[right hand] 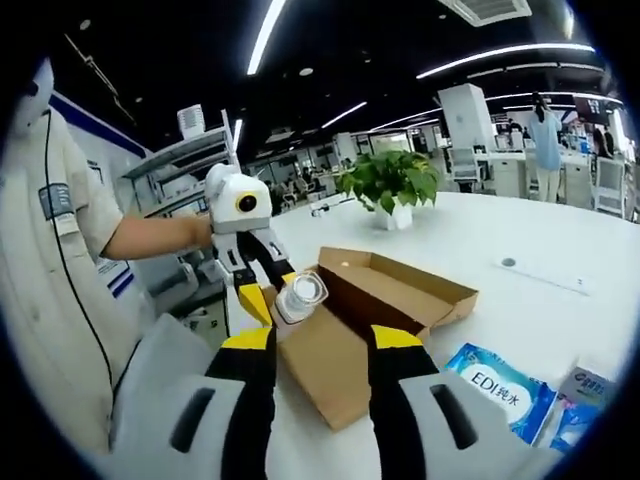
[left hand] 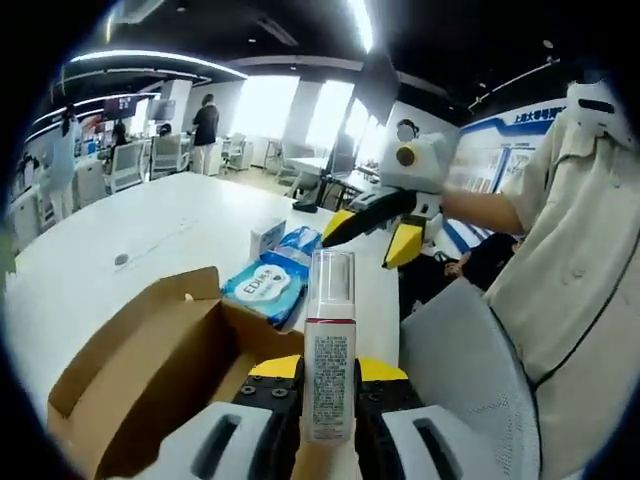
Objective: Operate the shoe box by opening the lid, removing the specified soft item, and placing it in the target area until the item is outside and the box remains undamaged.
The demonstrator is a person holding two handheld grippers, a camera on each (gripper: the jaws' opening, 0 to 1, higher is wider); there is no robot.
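Bottle (left hand: 329,345) of white plastic, tall and slim, with a clear cap on top and a printed label of small text and a red band down its front, stands upright between the jaws of the left claw (left hand: 329,385), which is clenched on its lower half. In the right gripper view the same bottle (right hand: 301,295) shows from its clear cap end, held by the left claw (right hand: 275,296) above the near edge of the box.

Just beyond and to the left of the held bottle in the left gripper view lies the shoe box (left hand: 150,375), plain brown cardboard, open, with its lid flap (left hand: 130,335) folded outward; its inside is dark brown. The right gripper view shows the box (right hand: 400,290) as a shallow open tray, its lid (right hand: 325,365) lying flat on the white counter (right hand: 520,300) toward the camera.

The right claw (right hand: 320,345) is released, its yellow-tipped black jaws spread apart with nothing between them; in the left gripper view it (left hand: 375,232) hovers in the air beyond the bottle.

Beside the box lies a blue pack of wet wipes (left hand: 268,287), with a small white carton (left hand: 267,236) past it. A potted green plant (right hand: 388,185) stands farther back on the counter.
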